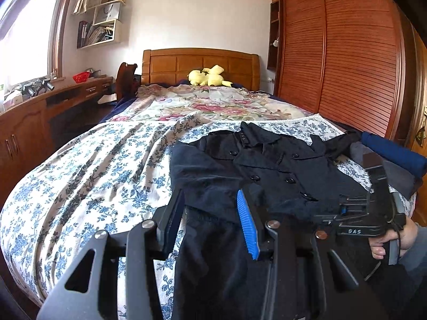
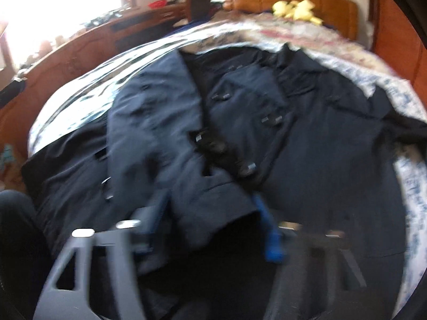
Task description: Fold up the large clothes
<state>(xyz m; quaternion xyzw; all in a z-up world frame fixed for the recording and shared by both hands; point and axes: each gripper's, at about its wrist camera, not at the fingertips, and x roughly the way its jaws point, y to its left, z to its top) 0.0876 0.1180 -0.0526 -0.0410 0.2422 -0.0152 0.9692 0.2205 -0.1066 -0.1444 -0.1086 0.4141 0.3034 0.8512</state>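
Observation:
A dark navy double-breasted coat (image 1: 267, 165) lies face up on the bed, collar toward the headboard, its left sleeve folded in over the front. My left gripper (image 1: 213, 216) is open above the coat's lower left part, fabric showing between its blue-padded fingers (image 1: 248, 226). My right gripper shows in the left wrist view (image 1: 368, 213), held in a hand at the coat's right side. In the blurred right wrist view the coat (image 2: 307, 146) fills the frame and my right gripper (image 2: 213, 224) is open, with a fold of the coat lying between its fingers.
The bed has a blue-flowered sheet (image 1: 93, 165) and a pink floral quilt (image 1: 208, 104) further back. Folded dark and blue clothes (image 1: 395, 160) are stacked at the right edge. A yellow plush toy (image 1: 208, 76) sits by the headboard. A wooden desk (image 1: 40, 112) is left, a wardrobe (image 1: 347, 53) right.

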